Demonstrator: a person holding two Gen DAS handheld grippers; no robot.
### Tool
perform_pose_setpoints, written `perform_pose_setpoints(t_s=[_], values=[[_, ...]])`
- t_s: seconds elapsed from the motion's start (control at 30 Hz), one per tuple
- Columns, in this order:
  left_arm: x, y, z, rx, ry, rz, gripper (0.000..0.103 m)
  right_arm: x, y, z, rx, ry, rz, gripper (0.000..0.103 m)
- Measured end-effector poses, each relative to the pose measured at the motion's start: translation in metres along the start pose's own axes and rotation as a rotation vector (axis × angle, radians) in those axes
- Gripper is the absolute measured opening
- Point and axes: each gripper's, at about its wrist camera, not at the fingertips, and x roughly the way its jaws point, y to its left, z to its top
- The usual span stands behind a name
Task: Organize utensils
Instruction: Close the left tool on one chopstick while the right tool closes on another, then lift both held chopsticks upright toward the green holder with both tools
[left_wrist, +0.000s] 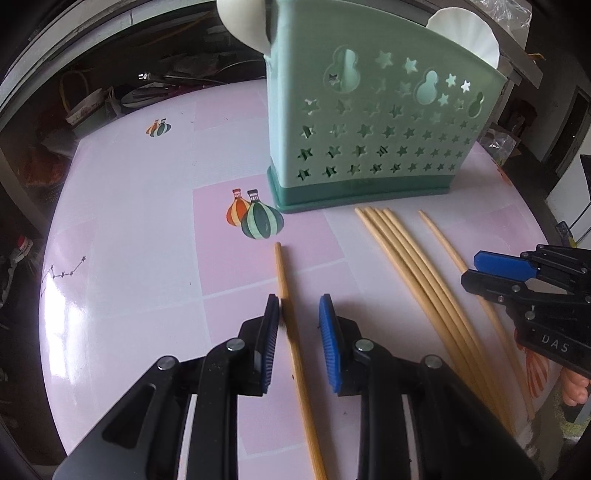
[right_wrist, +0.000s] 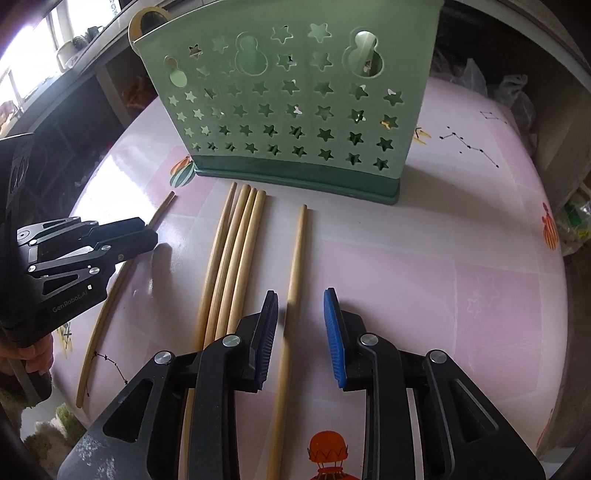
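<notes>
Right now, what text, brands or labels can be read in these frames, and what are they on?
"DAS": on the right gripper, its body, seen from the left wrist.
"GenRobot.AI": on the left gripper, its body, seen from the right wrist.
Holder, chopsticks, tablecloth: no text, only pictures.

The desk (left_wrist: 147, 206) wears a glossy pink-and-white covering, smooth enough to throw back glare from the window. The chopsticks (right_wrist: 236, 266) look like pale bare wood or bamboo, matt and smooth. The utensil holder (left_wrist: 369, 122) is moulded plastic, mint green with a darker green base, satin rather than shiny, its star cut-outs clean-edged. Both grippers are matt black plastic with bright metal pivot pins; their fingers (left_wrist: 328, 343) carry blue ribbed pads, rubbery-looking. The pale spoon bowls (left_wrist: 465, 33) in the holder look smooth and slightly glossy.
</notes>
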Motion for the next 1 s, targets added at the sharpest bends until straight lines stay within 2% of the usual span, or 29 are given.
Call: perform_pose_setpoints(t_s=[0.07,0.13,0.2,0.37,0.47,0.77,0.87,1.0], values=[[0.002,0.002,0.002,-0.013,-0.006,0.009,0.018,0.003,0.001,0.004,-0.009,0.002,-0.014,0.024],[0.003,0.006,0.004,-0.026,-0.015,0.016,0.01,0.004,0.004,0.006,-0.015,0.0,-0.028,0.019],[0.004,0.011,0.005,-0.048,-0.025,0.009,0.007,0.006,0.003,0.007,-0.012,-0.003,-0.024,0.006],[-0.003,0.021,0.004,-0.094,-0.065,-0.02,0.006,-0.003,-0.001,0.01,0.033,-0.033,0.003,0.005],[-0.025,0.024,0.005,-0.103,-0.14,-0.045,0.006,-0.025,-0.001,0.01,0.058,-0.09,0.029,0.005],[-0.129,0.033,0.008,-0.148,-0.489,-0.189,0.006,-0.102,-0.019,0.01,0.153,-0.286,0.138,0.004],[-0.159,0.029,0.011,-0.129,-0.591,-0.208,0.006,-0.122,-0.022,0.008,0.164,-0.334,0.15,0.004],[-0.186,0.023,0.026,-0.102,-0.681,-0.205,0.005,-0.139,-0.022,0.008,0.168,-0.382,0.154,0.004]])
